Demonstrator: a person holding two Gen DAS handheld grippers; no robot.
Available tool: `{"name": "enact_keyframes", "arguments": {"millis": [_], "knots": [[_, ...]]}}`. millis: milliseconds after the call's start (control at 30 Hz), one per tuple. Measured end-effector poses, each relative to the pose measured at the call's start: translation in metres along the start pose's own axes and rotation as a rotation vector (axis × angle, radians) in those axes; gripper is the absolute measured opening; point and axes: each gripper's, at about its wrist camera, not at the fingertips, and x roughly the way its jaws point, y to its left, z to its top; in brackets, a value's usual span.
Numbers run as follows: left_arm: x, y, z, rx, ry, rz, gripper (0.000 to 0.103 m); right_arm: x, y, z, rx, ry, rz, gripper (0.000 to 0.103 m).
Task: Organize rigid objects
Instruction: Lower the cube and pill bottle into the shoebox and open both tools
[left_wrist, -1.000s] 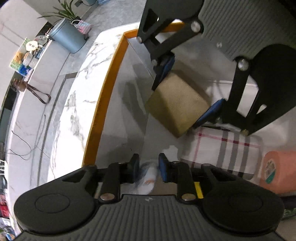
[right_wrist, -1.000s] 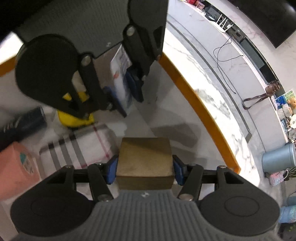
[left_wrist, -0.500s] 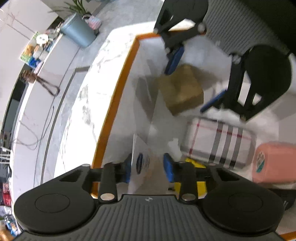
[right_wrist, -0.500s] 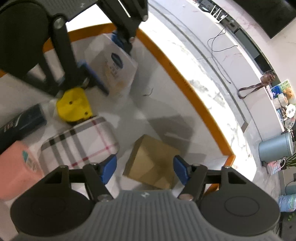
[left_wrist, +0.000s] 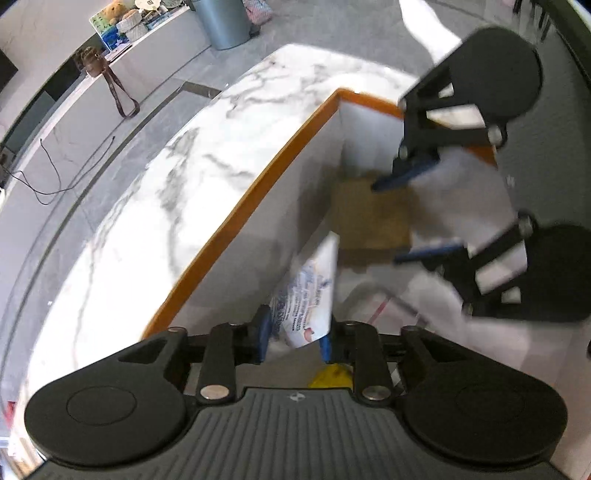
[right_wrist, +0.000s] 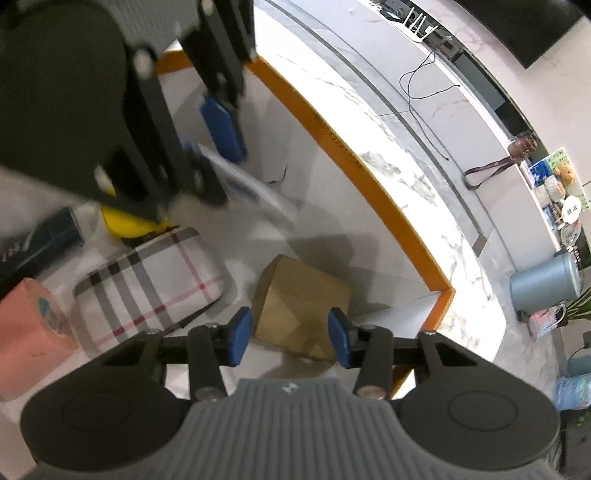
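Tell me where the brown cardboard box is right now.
The brown cardboard box sits on the bin floor near the orange-rimmed corner, just beyond the open right tool, with the plaid case on its left in the right wrist view.

My left gripper (left_wrist: 295, 338) wore a ribbed grey housing with a small pale mark at its front edge, flanked by two matte black lobes, each stamped with a shallow round disc. Black linkage bars ran forward, pinned with silver screws, and ended in blue fingertips (left_wrist: 263, 332). My right gripper (right_wrist: 290, 338) was built the same: grey ridged body, black rounded lobes, silver screw heads on the bars, blue pads (right_wrist: 238, 338) at the tips. No sleeve, skin or cable showed on either tool.
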Motion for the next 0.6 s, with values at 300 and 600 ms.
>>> {"name": "enact_keyframes", "arguments": {"millis": [300, 600], "knots": [[0.011, -0.005, 0.001, -0.003, -0.016, -0.089, 0.065, 0.000, 0.013, -0.007, -0.177, 0.041, -0.012, 0.046], [0.025, -0.007, -0.009, 0.053, 0.019, 0.000, 0.065, 0.012, 0.017, -0.007, -0.322, 0.066, -0.092, 0.042]]}}
